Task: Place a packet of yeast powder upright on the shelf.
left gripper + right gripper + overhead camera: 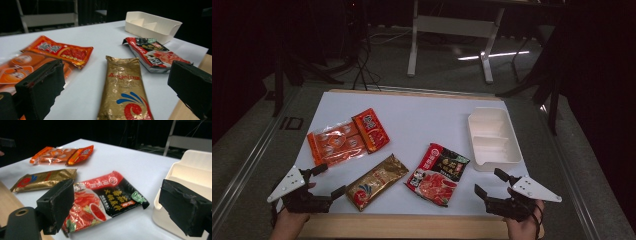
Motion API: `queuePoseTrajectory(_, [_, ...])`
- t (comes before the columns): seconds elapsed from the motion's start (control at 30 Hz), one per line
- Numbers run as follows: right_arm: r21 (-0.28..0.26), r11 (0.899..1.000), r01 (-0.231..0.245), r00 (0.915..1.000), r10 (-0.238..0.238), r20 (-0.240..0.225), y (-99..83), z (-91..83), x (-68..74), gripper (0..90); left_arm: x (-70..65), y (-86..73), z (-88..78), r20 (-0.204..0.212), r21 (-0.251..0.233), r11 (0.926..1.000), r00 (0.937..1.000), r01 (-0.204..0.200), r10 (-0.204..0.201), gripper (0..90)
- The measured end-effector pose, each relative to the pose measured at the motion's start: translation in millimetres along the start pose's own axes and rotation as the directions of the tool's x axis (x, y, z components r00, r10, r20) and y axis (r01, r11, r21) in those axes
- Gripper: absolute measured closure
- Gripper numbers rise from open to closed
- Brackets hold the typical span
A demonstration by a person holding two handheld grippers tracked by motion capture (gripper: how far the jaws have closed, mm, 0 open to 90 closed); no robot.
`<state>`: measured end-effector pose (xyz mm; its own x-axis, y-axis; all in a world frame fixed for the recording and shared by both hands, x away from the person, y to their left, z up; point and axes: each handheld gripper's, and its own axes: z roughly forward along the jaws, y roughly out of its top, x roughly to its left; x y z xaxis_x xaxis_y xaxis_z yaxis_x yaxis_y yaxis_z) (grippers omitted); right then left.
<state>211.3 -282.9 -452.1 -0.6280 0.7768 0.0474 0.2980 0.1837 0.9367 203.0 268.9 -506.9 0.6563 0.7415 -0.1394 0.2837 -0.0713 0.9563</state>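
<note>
On tabletop point(422, 115), L to R: two overlapping sachets point(347, 137), long pouch point(377, 181), soup-base packet point(438, 174), divided tray point(492, 137) behind-right.

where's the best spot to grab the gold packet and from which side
Probably the near short end of the gold packet, taken from the left by the left hand-held gripper, whose open jaws already stand beside it. The packet lies flat on the white table, slanting away, so its thin crimped end gives the jaws an edge to pinch. Its far end sits closer to the red and black packet.
</note>
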Motion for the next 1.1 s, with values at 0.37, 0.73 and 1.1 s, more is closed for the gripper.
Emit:
queuePoseTrajectory(0.37, [0.041, 0.996, 0.073, 0.9968, -0.074, 0.028, -0.9, 4.0, 6.4, 10.9, -1.3, 5.9, -3.2, 0.047, 0.049, 0.9981, 0.9981, 0.037, -0.039, 0.9])
queuePoseTrajectory(0.73, [0.032, 0.993, 0.114, 0.9915, -0.116, 0.058, -3.6, 3.5, 4.8, 10.7, -3.5, 7.0, 2.6, 0.097, 0.087, 0.9958, 0.9944, 0.031, -0.040, 0.9])
queuePoseTrajectory(1.1, [0.073, 0.995, 0.065, 0.9978, -0.066, 0.009, -2.3, 6.1, 14.4, 11.0, -15.2, 27.2, 2.5, 0.128, 0.132, 0.9895, 0.9909, -0.059, 0.042, 0.9])
